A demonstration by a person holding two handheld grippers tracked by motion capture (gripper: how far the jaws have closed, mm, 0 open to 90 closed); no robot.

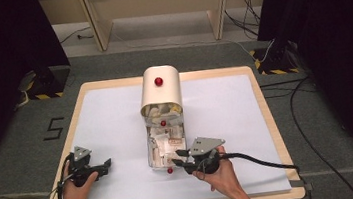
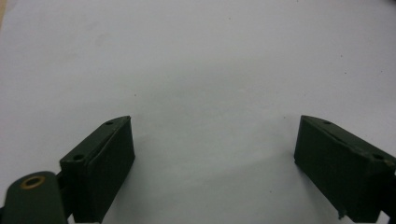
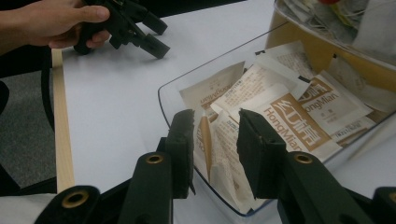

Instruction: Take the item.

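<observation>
A clear plastic tray (image 1: 151, 152) lies at the middle of the table, holding several white and brown tea sachets (image 3: 289, 126). Behind it stands a beige round-topped box (image 1: 161, 93) with a red knob (image 1: 158, 81), and more sachets show in its open front. My right gripper (image 3: 215, 140) is at the tray's near right corner (image 1: 177, 160). Its jaws stand a little apart over the tray's rim (image 3: 161, 100), with sachet edges between them, and I see no pad pressing on them. My left gripper (image 2: 212, 154) rests wide open on the white sheet, with nothing between its jaws.
In the high view the left gripper (image 1: 102, 167) is near the front left of the table, held in a hand. A white sheet (image 1: 116, 121) covers the wooden table. Small red knobs sit at the tray's front (image 1: 170, 170) and back (image 1: 163, 123). Cables lie on the floor to the right.
</observation>
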